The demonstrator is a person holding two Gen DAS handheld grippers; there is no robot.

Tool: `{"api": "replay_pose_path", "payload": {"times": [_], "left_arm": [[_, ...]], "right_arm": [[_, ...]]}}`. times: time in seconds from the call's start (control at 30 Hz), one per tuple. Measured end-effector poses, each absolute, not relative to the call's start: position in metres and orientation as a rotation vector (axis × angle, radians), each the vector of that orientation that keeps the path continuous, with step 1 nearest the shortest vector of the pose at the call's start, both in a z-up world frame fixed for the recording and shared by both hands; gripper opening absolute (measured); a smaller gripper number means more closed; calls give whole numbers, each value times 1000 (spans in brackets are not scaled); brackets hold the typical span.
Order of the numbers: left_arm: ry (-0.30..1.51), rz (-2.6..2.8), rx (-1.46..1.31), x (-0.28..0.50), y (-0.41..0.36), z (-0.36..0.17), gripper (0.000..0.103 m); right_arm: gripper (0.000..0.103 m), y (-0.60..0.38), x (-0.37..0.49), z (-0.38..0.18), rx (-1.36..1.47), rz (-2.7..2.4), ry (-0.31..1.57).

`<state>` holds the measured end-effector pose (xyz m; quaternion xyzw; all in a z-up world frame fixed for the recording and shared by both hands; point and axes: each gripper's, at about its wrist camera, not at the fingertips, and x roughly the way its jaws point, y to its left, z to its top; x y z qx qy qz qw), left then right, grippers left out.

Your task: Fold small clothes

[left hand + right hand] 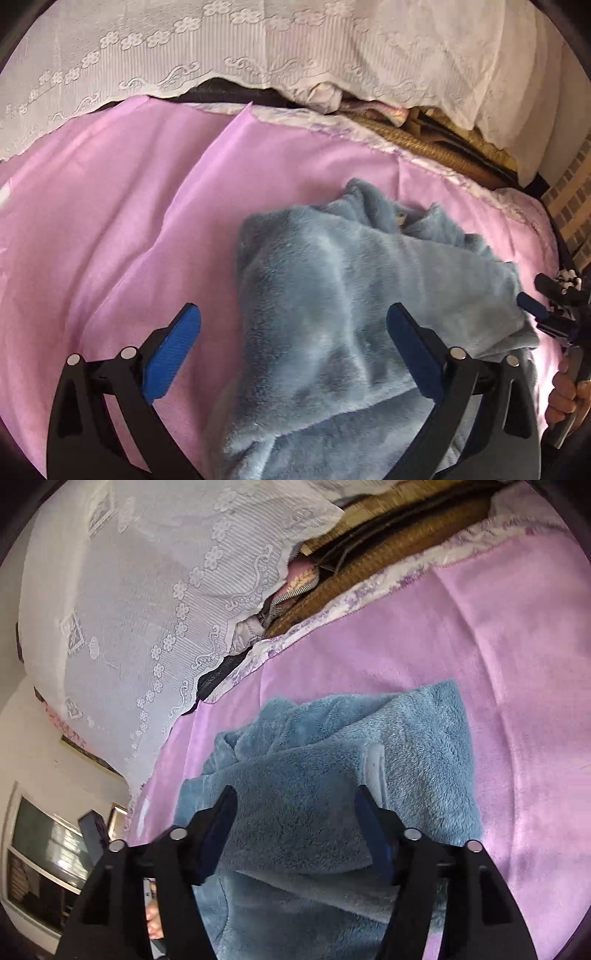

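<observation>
A fluffy blue garment (351,295) lies bunched and partly folded on the pink sheet (110,229). My left gripper (293,321) is open, its jaws wide apart just above the garment's near left part, holding nothing. The right gripper (532,306) shows at the garment's right edge in the left wrist view. In the right wrist view the garment (424,738) fills the middle. My right gripper (297,805) is open, with a folded layer of the garment between its blue pads (218,830); the jaws do not press it.
A white lace cloth (258,48) hangs along the far side of the sheet. Woven mats and folded fabrics (424,140) lie under it at the back right. A window and white wall (44,834) show at the left of the right wrist view.
</observation>
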<state>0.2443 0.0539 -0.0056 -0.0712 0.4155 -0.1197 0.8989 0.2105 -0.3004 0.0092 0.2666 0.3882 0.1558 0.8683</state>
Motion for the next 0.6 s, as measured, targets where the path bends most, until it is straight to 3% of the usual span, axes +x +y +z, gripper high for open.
{"api": "replay_pose_path", "payload": {"times": [0.1,0.23,0.6], "left_arm": [[864,-373,-135,235,39,-4,98],[926,-266,111,242,11,-39,99],[904,-256,-28,269,32,-5,99]], "right_arm": [[74,-276,207,7,531,410,856],[76,-270,214,-19,506,400,920],[75,-268,235,21,457,379,816]]}}
